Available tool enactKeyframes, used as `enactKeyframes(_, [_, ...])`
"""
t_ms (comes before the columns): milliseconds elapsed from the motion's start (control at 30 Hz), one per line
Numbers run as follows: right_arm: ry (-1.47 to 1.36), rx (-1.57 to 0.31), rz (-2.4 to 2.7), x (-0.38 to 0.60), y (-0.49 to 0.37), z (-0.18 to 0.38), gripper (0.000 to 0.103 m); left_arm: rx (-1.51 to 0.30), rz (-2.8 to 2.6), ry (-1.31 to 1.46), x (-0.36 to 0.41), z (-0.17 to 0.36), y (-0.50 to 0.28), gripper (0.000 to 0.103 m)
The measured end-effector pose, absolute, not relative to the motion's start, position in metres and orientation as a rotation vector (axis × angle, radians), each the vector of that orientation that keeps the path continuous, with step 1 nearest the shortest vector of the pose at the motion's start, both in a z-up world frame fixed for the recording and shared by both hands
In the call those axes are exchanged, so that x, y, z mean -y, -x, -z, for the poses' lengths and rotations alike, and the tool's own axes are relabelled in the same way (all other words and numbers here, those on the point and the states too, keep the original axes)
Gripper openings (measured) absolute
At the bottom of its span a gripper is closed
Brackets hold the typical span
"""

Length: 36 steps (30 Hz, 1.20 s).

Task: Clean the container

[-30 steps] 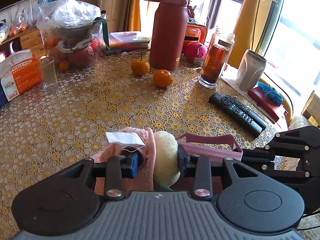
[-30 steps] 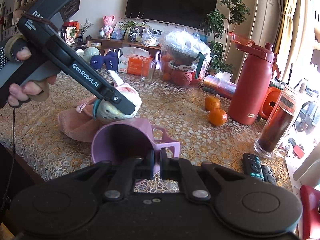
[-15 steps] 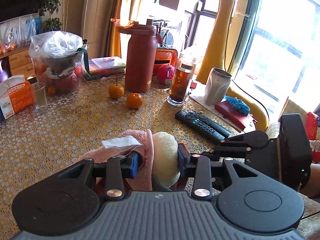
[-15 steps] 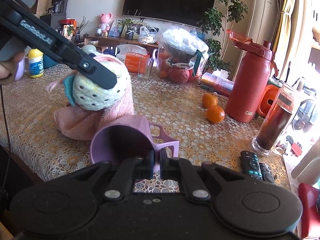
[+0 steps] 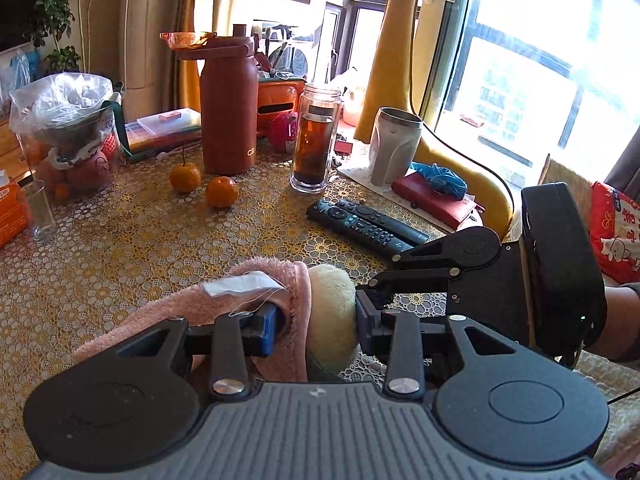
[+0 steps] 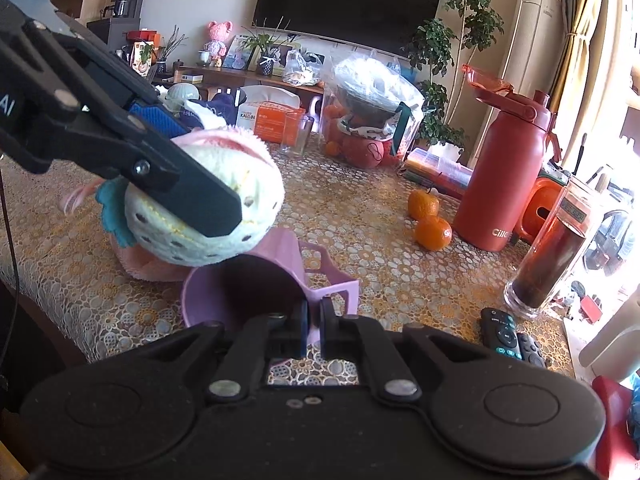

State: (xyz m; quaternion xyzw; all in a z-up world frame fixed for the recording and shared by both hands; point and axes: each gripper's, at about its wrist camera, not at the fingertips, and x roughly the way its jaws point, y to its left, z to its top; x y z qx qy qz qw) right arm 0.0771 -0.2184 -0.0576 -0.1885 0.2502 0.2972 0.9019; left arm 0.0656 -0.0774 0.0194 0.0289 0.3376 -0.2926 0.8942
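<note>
My left gripper is shut on a pink and cream plush cloth, held above the table. In the right wrist view that cloth hangs just above the mouth of a lilac plastic cup, close to its rim; whether it touches I cannot tell. My right gripper is shut on the lilac cup's wall beside its angular handle. The cup tilts with its opening towards the cloth. In the left wrist view the cup is hidden under the cloth, and the right gripper's black body sits close on the right.
On the gold lace tablecloth stand a red bottle, a glass tea tumbler, two oranges, two remotes, a grey cup, a small glass and a bagged fruit bowl. The table's near edge is at left.
The left gripper has carried the cloth up and across to the cup's mouth. The right gripper has kept its hold on the cup, almost still.
</note>
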Motion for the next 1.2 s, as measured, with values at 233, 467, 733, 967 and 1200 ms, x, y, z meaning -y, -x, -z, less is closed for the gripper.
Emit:
enactKeyframes(233, [0.396, -0.508, -0.624, 0.217, -0.077, 0.057, 0.006, -0.732, 0.544, -0.040, 0.065, -0.010, -0.087, 0.037])
enactKeyframes(467, [0.398, -0.506, -0.629, 0.217, -0.076, 0.056, 0.005, -0.759, 0.481, -0.031, 0.053, 0.002, -0.106, 0.037])
enactKeyframes(733, [0.383, -0.502, -0.643, 0.217, -0.077, 0.054, 0.005, -0.801, 0.412, -0.034, 0.041, 0.019, -0.130, 0.036])
enactKeyframes(967, [0.372, -0.499, -0.653, 0.215, -0.077, 0.050, 0.005, -0.825, 0.379, -0.017, 0.033, 0.027, -0.138, 0.036])
enactKeyframes(1200, [0.461, -0.464, -0.668, 0.209, -0.074, 0.050, 0.005, -0.786, 0.446, 0.030, 0.021, 0.003, -0.119, 0.037])
